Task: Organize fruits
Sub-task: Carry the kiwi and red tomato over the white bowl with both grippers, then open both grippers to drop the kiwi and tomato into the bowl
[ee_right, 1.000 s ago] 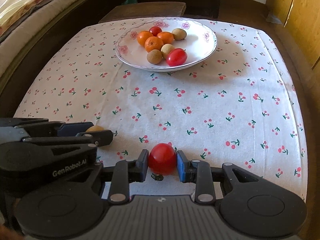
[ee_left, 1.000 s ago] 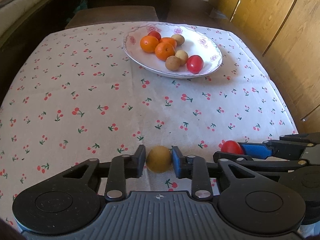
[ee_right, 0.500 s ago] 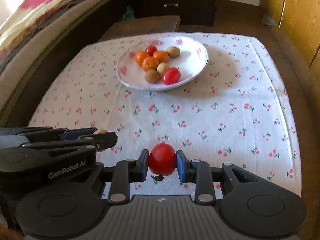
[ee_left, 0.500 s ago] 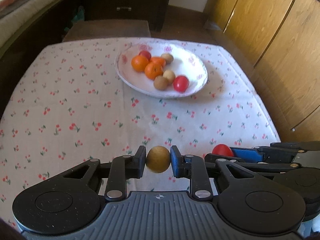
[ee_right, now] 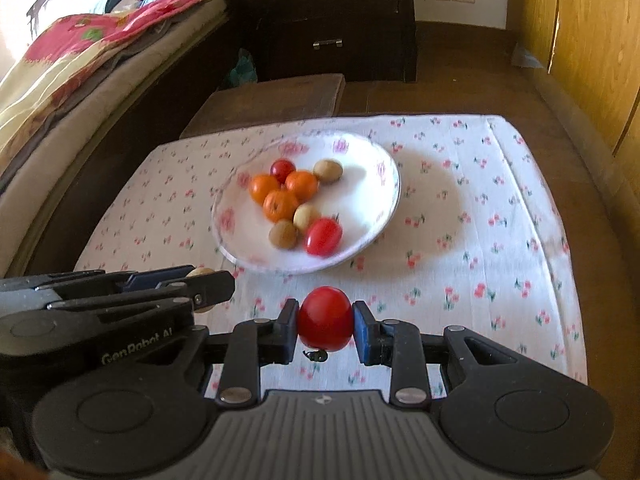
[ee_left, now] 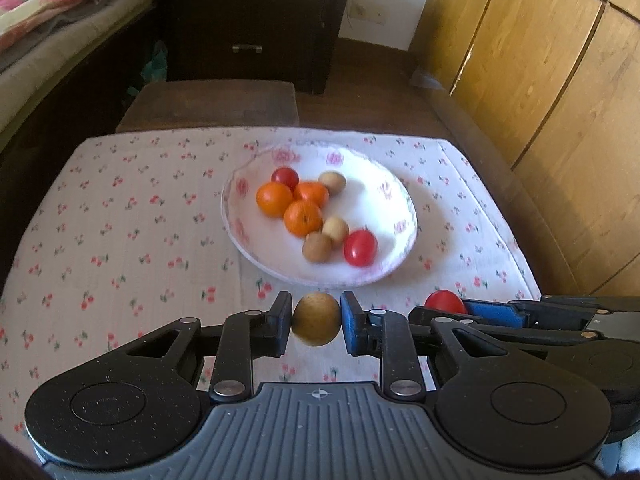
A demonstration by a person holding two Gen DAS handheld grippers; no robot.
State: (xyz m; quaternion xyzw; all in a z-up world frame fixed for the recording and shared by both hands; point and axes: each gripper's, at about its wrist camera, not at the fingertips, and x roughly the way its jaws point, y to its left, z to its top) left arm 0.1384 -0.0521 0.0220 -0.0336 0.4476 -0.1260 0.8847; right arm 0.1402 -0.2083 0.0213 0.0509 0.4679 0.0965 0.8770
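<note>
Brown fruit (ee_left: 316, 319) clamped in the left gripper (ee_left: 316, 320) and red tomato (ee_right: 325, 319) clamped in the right gripper (ee_right: 325, 322), both held above the cloth just short of the plate (ee_left: 394, 200) of fruit.

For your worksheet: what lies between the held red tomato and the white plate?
Only bare cherry-print cloth between red tomato and white plate, right wrist view.

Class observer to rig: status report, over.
Left gripper shut on brown fruit. Right gripper shut on tomato. Plate ahead, path clear.
</note>
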